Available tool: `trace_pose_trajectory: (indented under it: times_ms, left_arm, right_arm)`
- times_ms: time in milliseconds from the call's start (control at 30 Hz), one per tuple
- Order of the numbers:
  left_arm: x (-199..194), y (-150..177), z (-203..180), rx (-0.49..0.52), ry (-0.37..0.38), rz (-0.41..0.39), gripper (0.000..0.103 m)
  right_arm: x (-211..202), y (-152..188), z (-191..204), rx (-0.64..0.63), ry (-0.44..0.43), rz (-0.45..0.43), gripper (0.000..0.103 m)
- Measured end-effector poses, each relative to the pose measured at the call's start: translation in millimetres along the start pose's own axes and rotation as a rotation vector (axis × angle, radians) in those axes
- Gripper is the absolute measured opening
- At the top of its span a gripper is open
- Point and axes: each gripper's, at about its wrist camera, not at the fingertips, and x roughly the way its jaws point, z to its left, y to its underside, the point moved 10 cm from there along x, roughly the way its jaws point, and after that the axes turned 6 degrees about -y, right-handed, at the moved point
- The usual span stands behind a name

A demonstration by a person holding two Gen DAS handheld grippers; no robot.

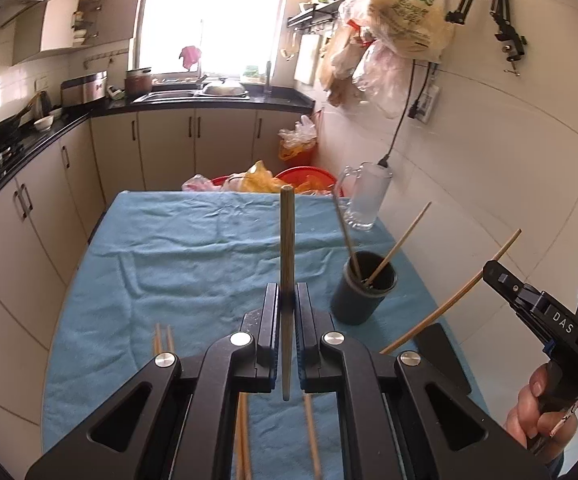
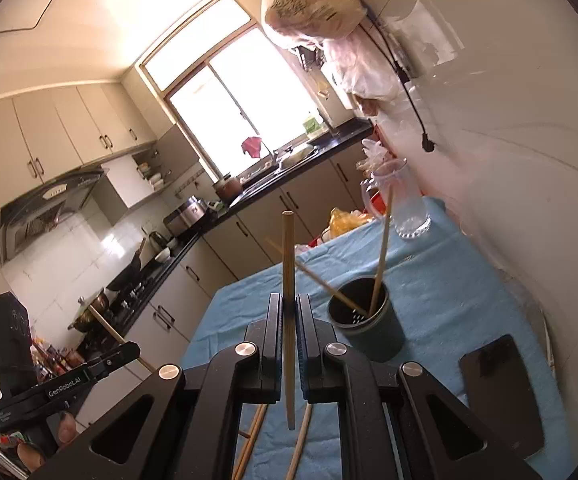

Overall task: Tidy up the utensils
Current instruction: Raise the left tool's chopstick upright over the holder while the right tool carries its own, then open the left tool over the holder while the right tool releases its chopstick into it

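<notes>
Kitchen, blue cloth [image 1: 193,248] | left view: right gripper [image 1: 493,270] clamping chopstick [image 1: 449,304]

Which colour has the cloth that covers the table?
The cloth is light blue, plain without any pattern. It shows best in the left wrist view.

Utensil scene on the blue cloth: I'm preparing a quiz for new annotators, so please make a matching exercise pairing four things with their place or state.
Things:
1. left gripper
2. dark cup
3. glass mug
4. black phone

Places or states:
a. lying flat on the blue cloth near the wall
b. standing empty at the far right corner of the table
c. shut on a chopstick
d. holding two chopsticks that lean against its rim

Pairs: 1-c, 2-d, 3-b, 4-a
</notes>
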Motion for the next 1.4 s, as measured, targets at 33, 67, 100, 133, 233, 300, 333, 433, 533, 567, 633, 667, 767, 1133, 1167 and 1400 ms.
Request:
trace_pose_trajectory:
  times_ms: [33,67,100,133,233,300,333,433,533,567,633,667,767,1133,1167,1400]
  left_arm:
    - [0,-3,-3,0.004,0.002,-0.003,0.006]
    - [0,-7,-8,0.010,0.006,-0.006,0.006]
    - [1,-12,-14,0.016,0.013,-0.009,0.006]
    - [2,-17,-18,0.019,0.017,-0.010,0.006]
    - [4,-30,-31,0.026,0.036,-0.017,0.006]
    - [7,-41,-41,0.033,0.045,-0.025,0.006]
    - [8,-46,-46,0.036,0.049,-0.029,0.006]
    - [12,-62,-57,0.034,0.064,-0.041,0.006]
    - [18,-81,-70,0.032,0.078,-0.056,0.006]
    - [20,-87,-73,0.028,0.083,-0.060,0.006]
    - [25,-98,-79,0.023,0.092,-0.071,0.006]
    - [30,-103,-83,0.018,0.095,-0.074,0.006]
    - [42,-111,-90,0.002,0.114,-0.068,0.006]
    - [116,-91,-100,-0.017,0.103,0.027,0.006]
    - [120,-88,-99,-0.020,0.100,0.036,0.006]
    - [148,-72,-89,-0.034,0.091,0.088,0.006]
  right_arm:
    - [-3,-6,-2,0.001,0.002,-0.009,0.007]
    - [-5,-10,-4,-0.001,0.005,-0.016,0.007]
    - [-7,-15,-5,-0.004,0.011,-0.026,0.007]
    - [-9,-21,-7,-0.006,0.016,-0.036,0.007]
    - [-15,-37,-12,-0.011,0.030,-0.062,0.007]
    - [-18,-47,-17,-0.009,0.038,-0.075,0.007]
    - [-19,-52,-19,-0.007,0.039,-0.081,0.007]
    - [-20,-70,-26,0.002,0.053,-0.103,0.007]
    - [-20,-87,-33,0.010,0.066,-0.126,0.007]
    - [-19,-93,-35,0.011,0.070,-0.133,0.007]
    - [-17,-102,-38,0.012,0.080,-0.146,0.007]
    - [-16,-106,-39,0.010,0.087,-0.150,0.007]
    - [-8,-114,-47,0.009,0.105,-0.153,0.007]
    - [43,-99,-86,0.040,0.152,-0.059,0.007]
    - [50,-95,-89,0.046,0.153,-0.042,0.007]
    - [81,-68,-101,0.055,0.163,0.050,0.007]
